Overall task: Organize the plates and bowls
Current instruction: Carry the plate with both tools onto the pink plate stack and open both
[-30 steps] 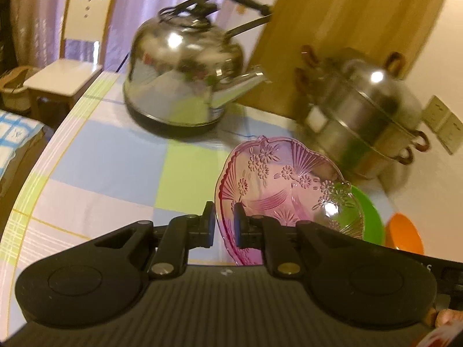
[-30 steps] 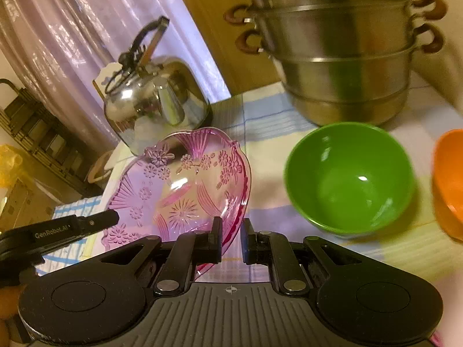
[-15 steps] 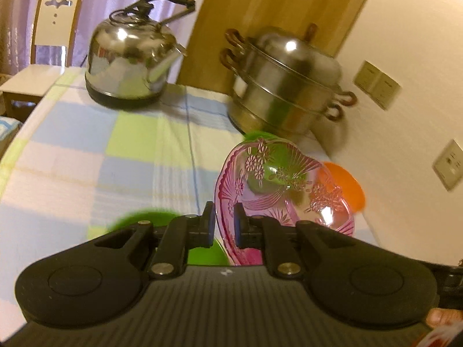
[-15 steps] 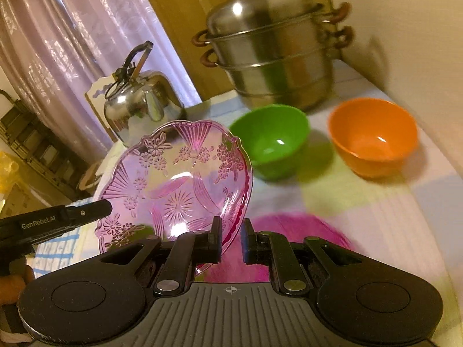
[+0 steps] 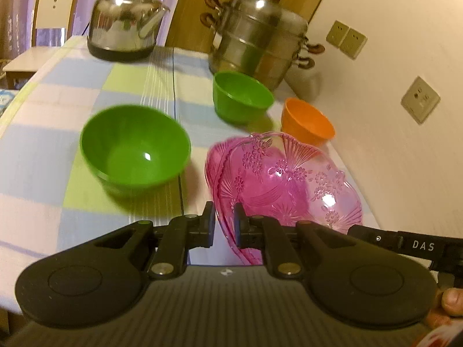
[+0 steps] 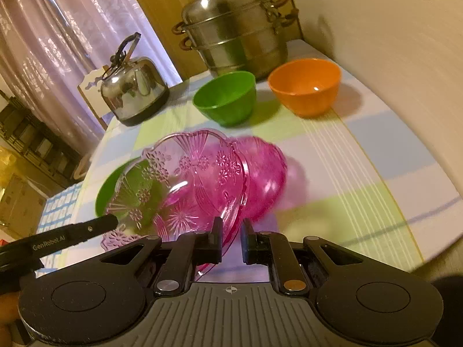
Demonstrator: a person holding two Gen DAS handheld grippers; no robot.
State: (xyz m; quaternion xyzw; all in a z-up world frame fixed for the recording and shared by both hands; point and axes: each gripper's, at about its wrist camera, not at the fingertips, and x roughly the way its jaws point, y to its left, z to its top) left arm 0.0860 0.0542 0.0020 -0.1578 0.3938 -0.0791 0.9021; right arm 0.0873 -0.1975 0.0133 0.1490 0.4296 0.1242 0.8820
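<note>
- two grippers are pinching one clear pink patterned plate point(image 5: 289, 179) by opposite edges: the left gripper point(image 5: 224, 225) is nipping its near-left rim, the right gripper point(image 6: 231, 238) its near-right rim.
- the plate is hanging tilted just above a second pink plate point(image 6: 264, 173) lying on the worktop point(image 6: 361, 156); stacking looks close but not yet done, as i judge it.
- three bowls are sitting loose and unstacked: a near green bowl point(image 5: 134, 150), a far green bowl point(image 5: 241, 97) and an orange bowl point(image 5: 306, 121); most of the sorting looks left to do.
- a steel kettle point(image 5: 124, 26) and a stacked steamer pot point(image 5: 257, 46) are standing at the far end, well apart from the plates.
- the near green bowl is sitting just beside the plate's left side; it is likely crowding the set-down.
- the wall point(image 5: 390, 144) is running close along the right.
</note>
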